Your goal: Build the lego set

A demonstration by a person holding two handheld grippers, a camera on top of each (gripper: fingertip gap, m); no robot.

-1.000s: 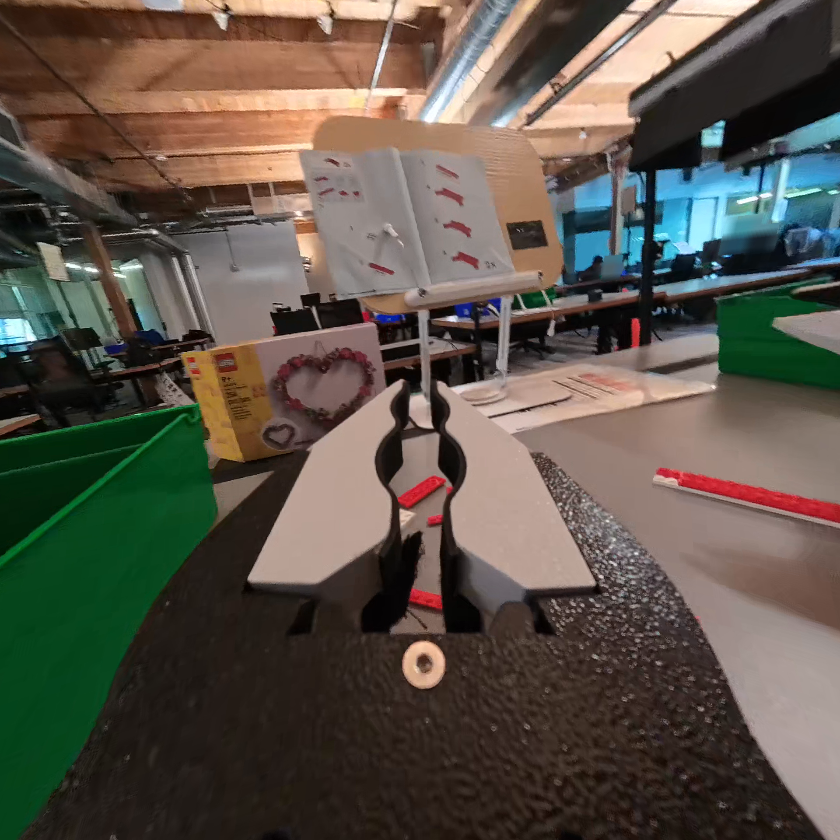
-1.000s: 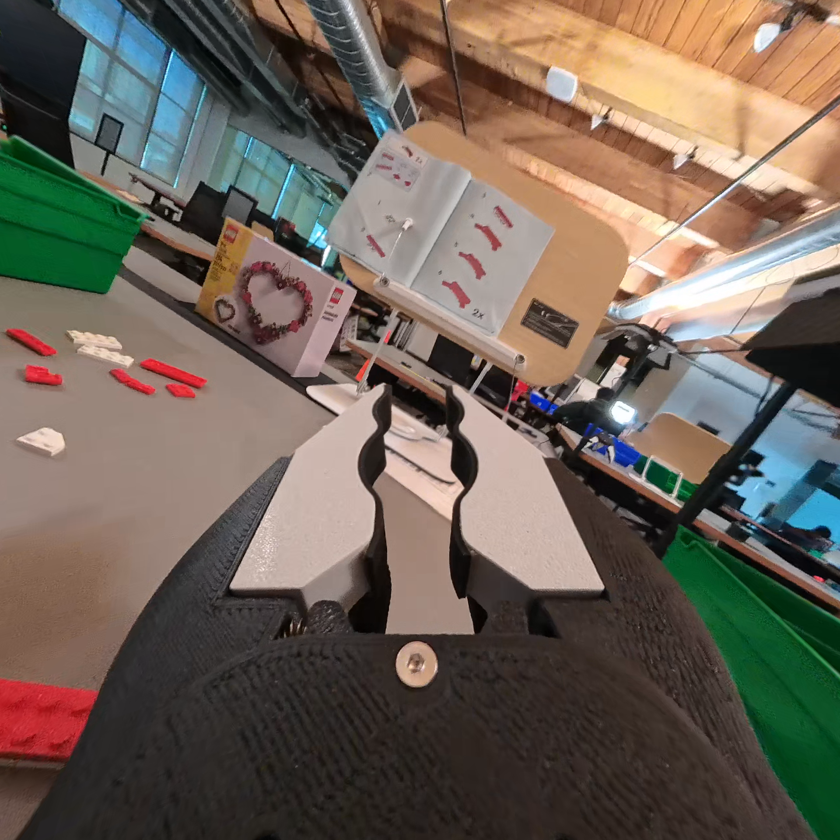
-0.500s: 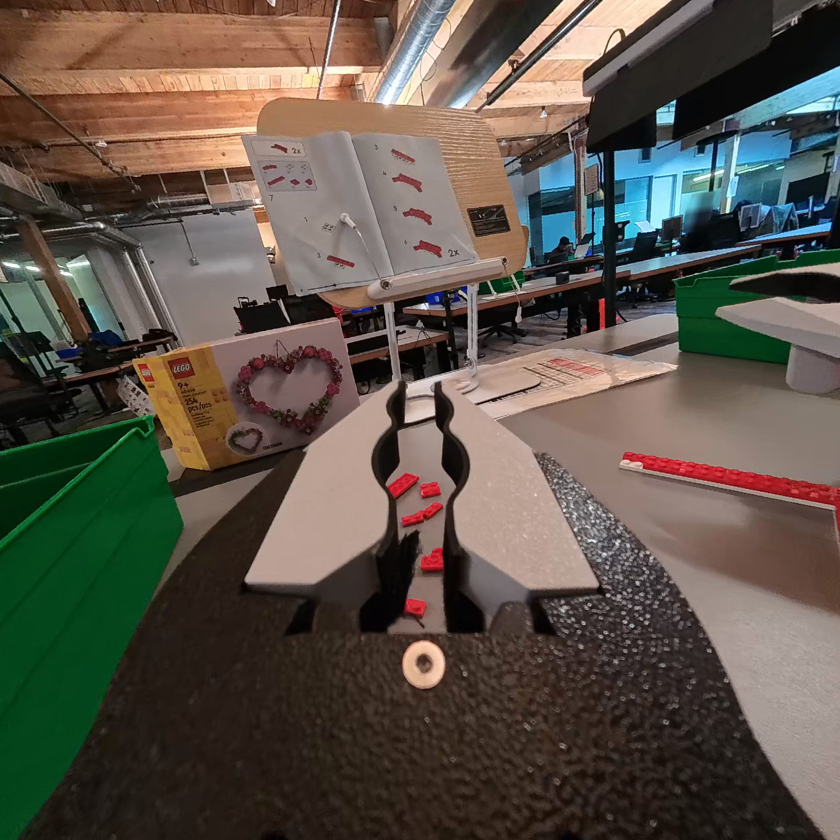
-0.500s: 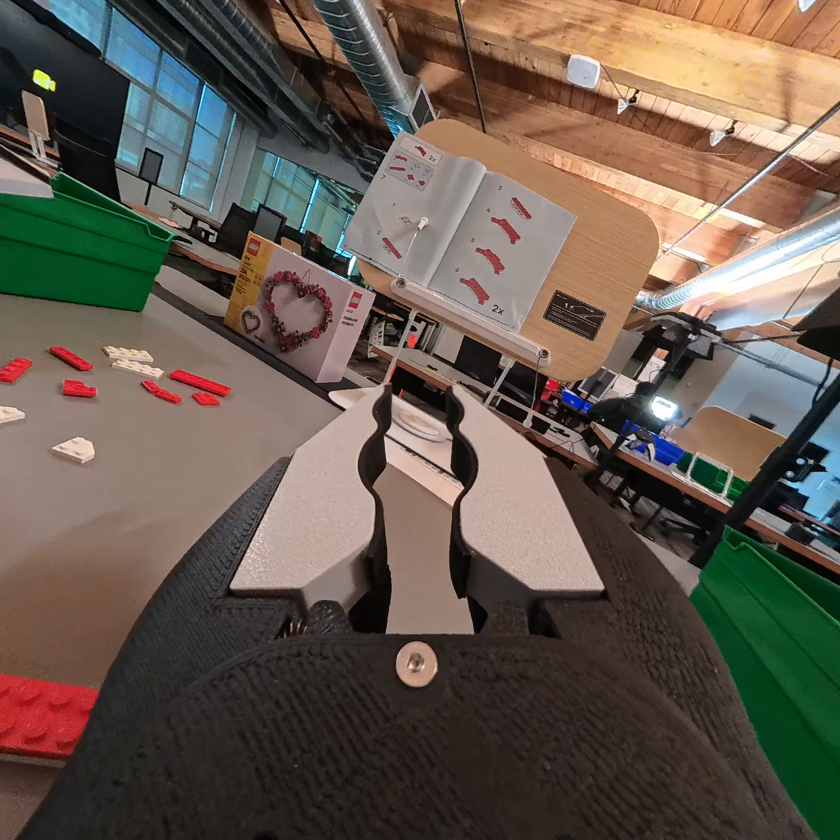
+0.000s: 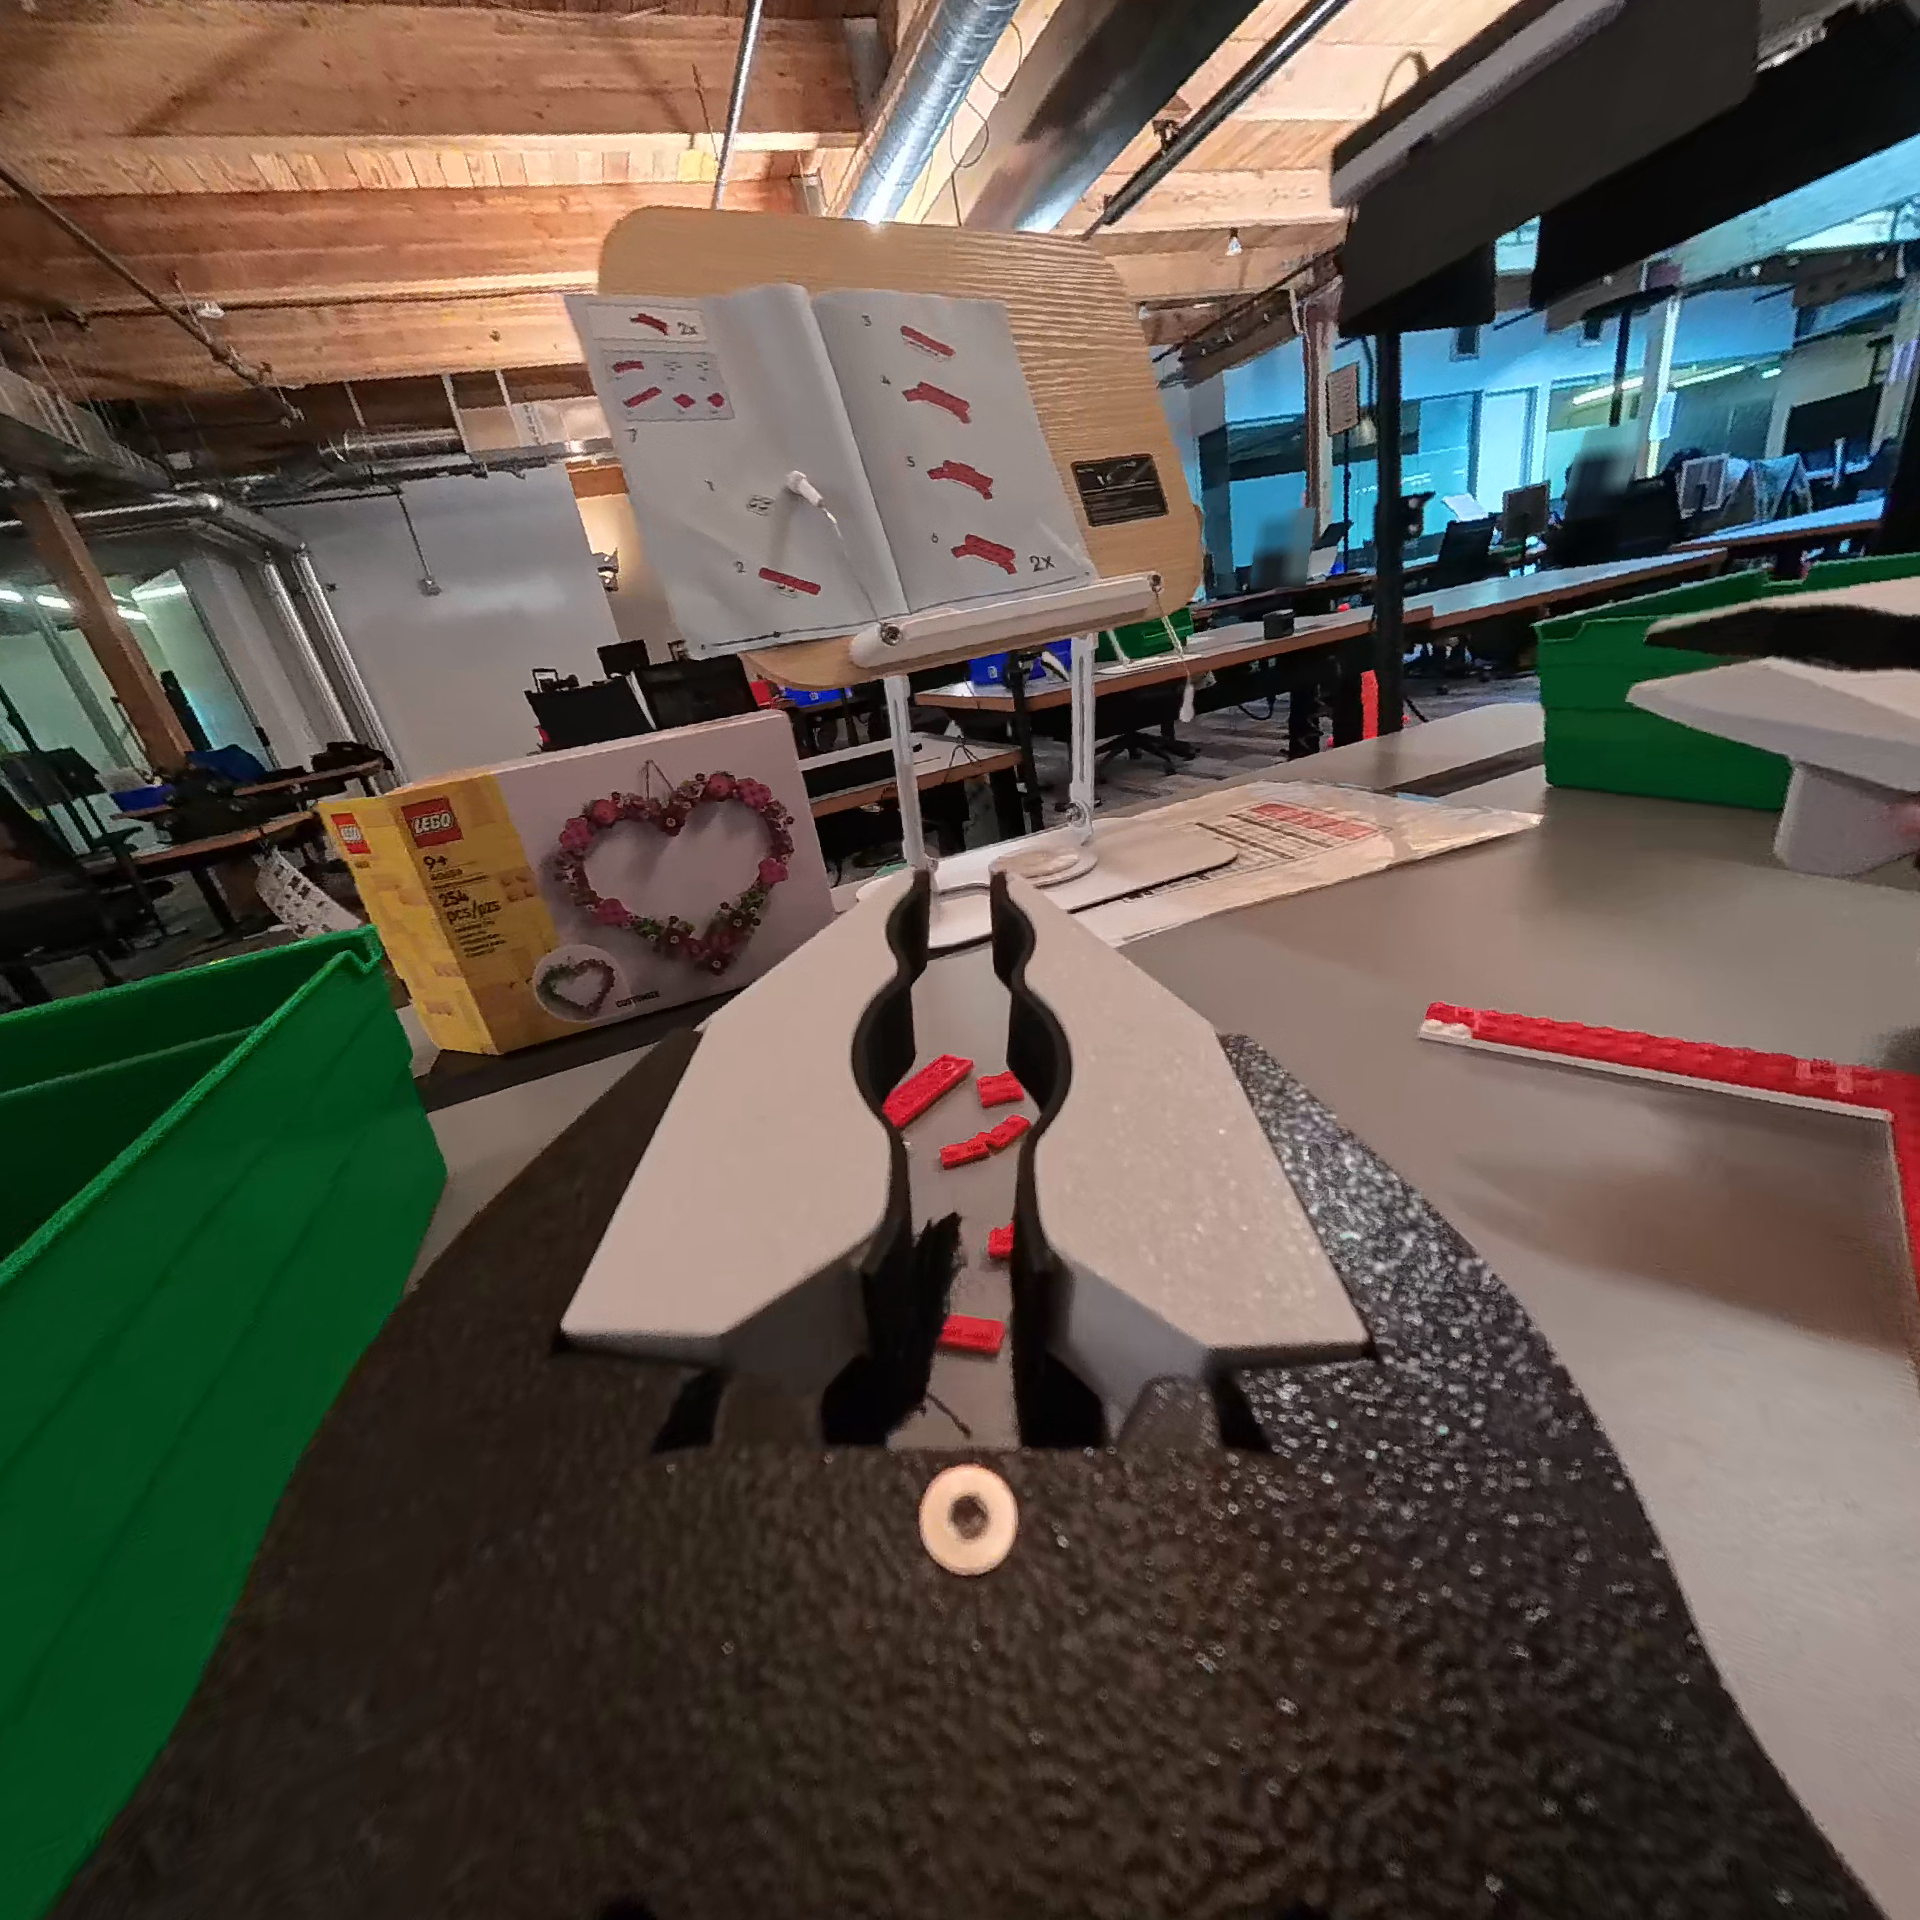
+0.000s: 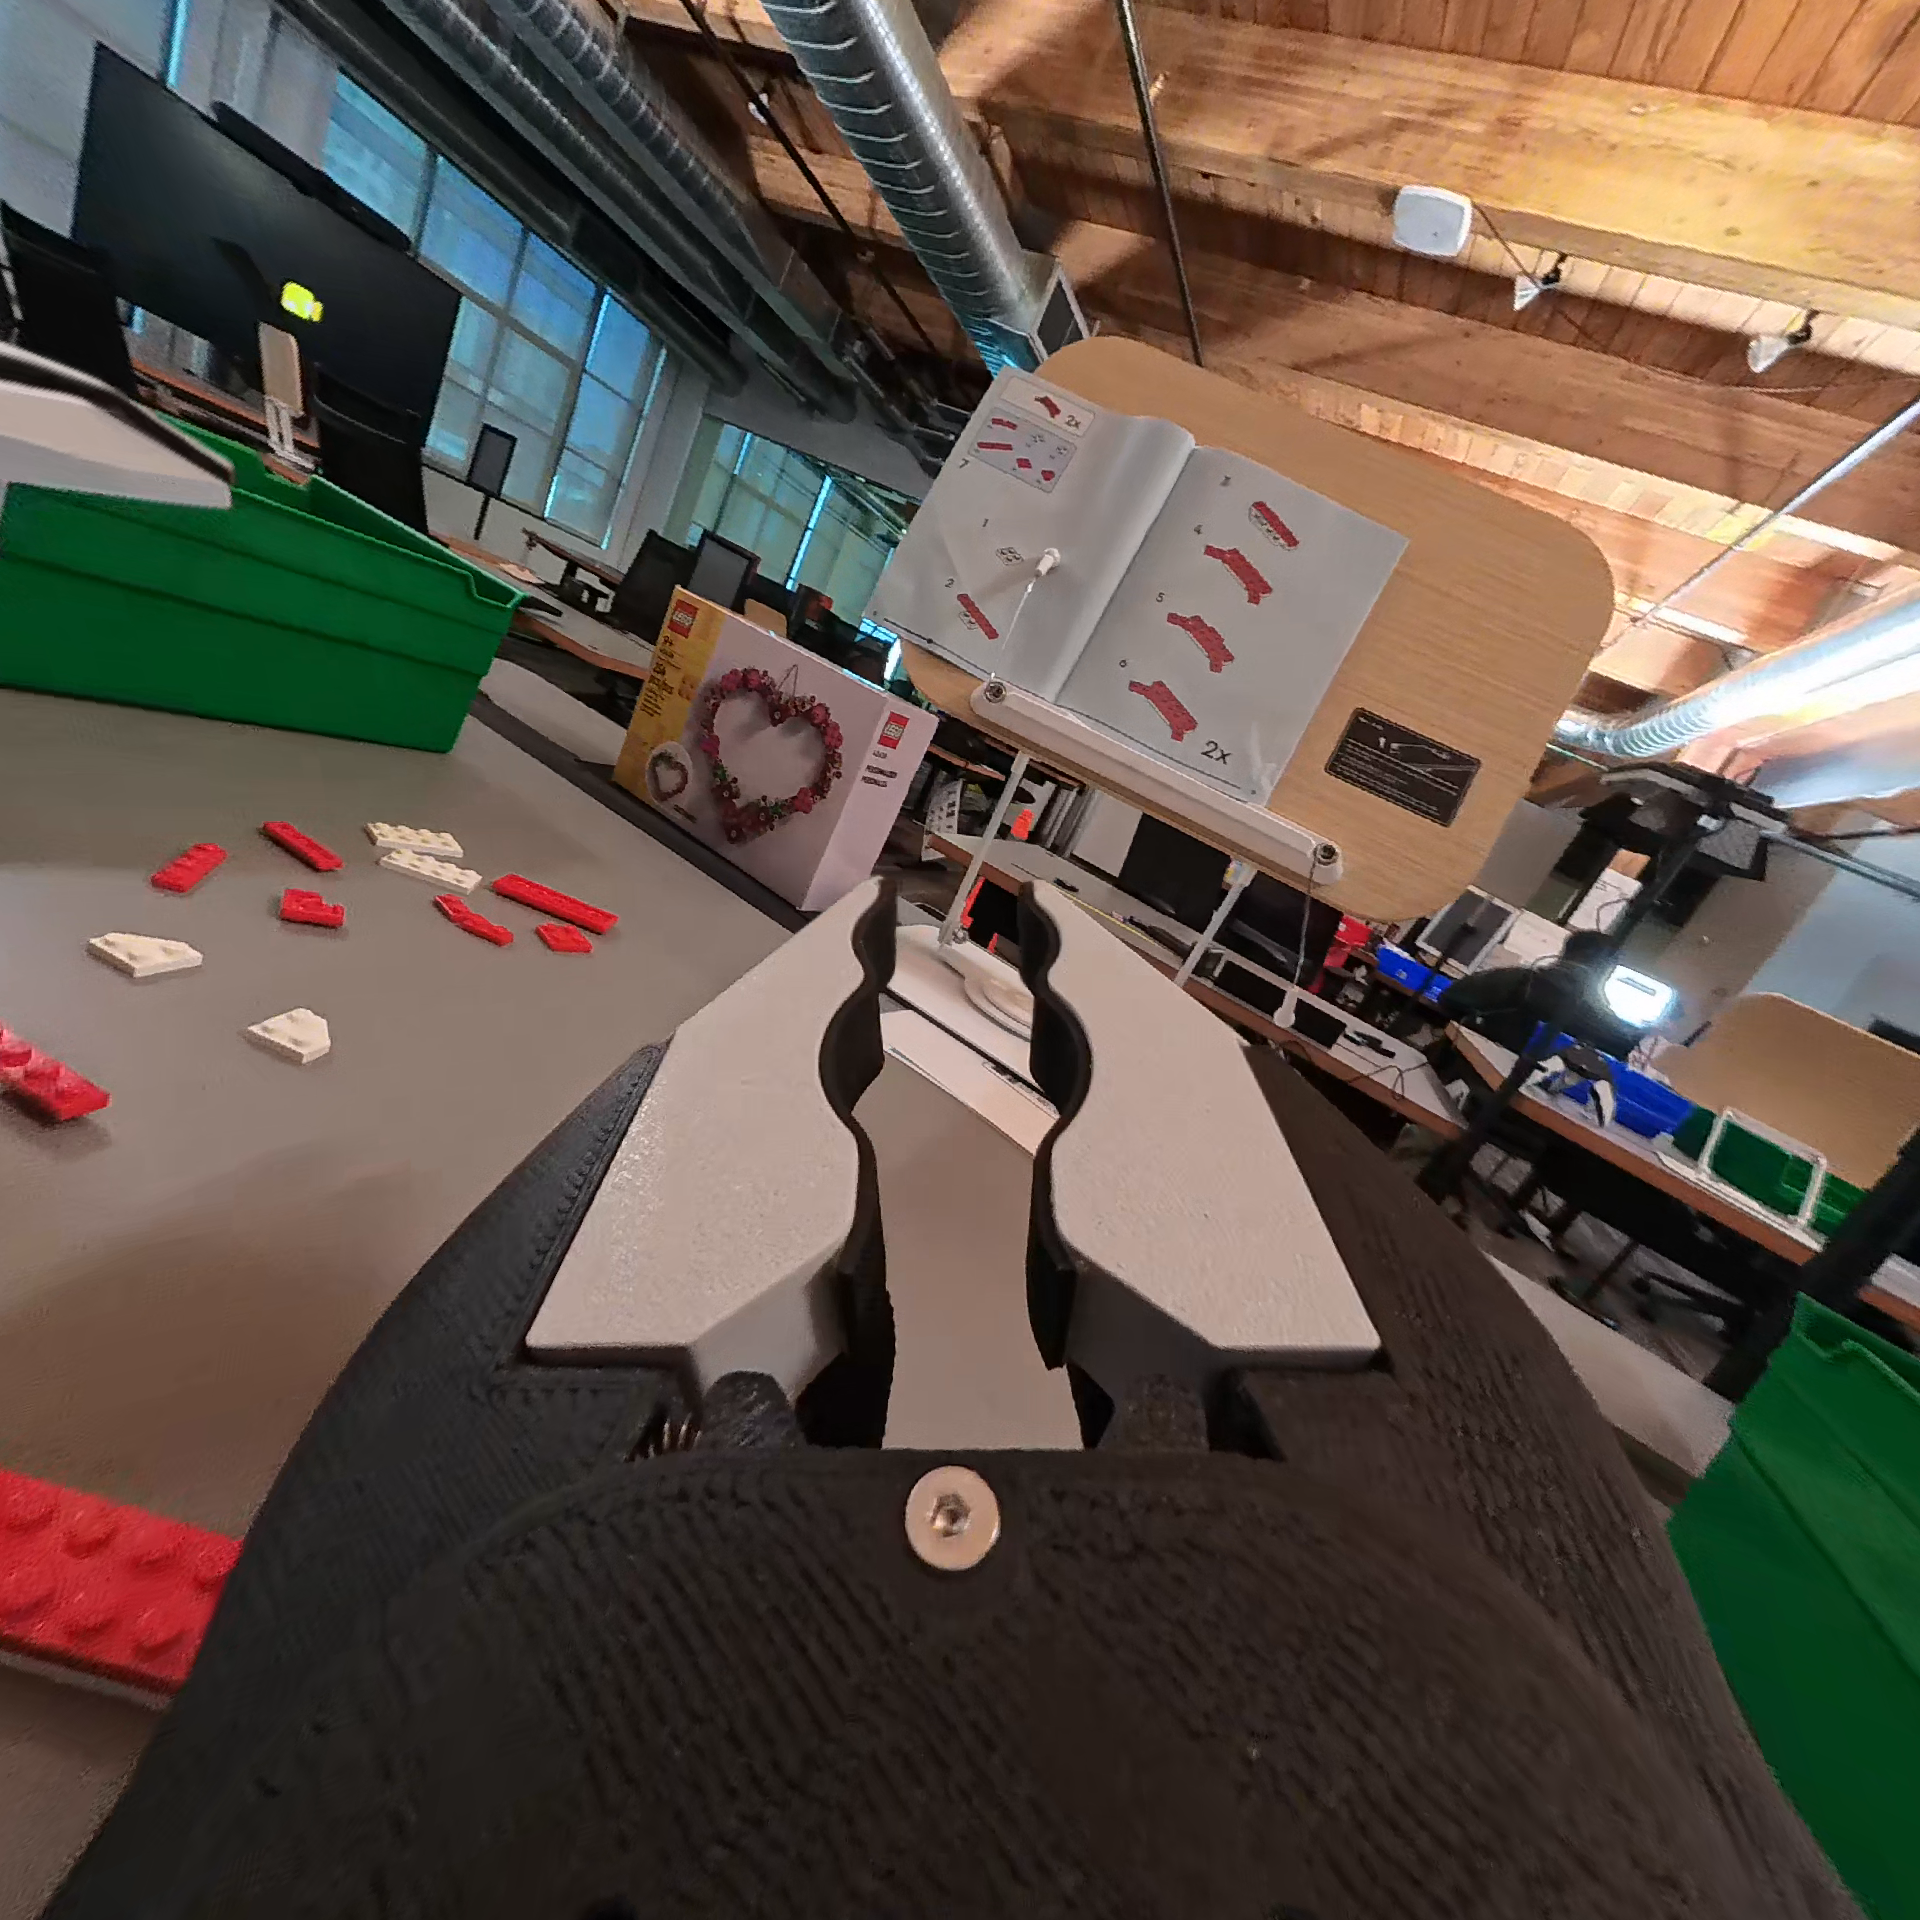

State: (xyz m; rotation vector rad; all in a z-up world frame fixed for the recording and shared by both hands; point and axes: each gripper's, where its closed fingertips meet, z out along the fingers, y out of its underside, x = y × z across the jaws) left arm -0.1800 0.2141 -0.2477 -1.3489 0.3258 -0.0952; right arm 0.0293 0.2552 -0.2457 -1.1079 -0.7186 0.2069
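Red plates (image 6: 554, 902) scattered near green bin (image 6: 239, 634), set box (image 6: 774, 764) – booklet stand (image 6: 1455, 665) behind

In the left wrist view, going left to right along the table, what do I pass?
Green bin → set box with the heart picture → base of the stand holding the open instruction booklet → long red plate assembly → the other hand-held gripper, at the right edge.
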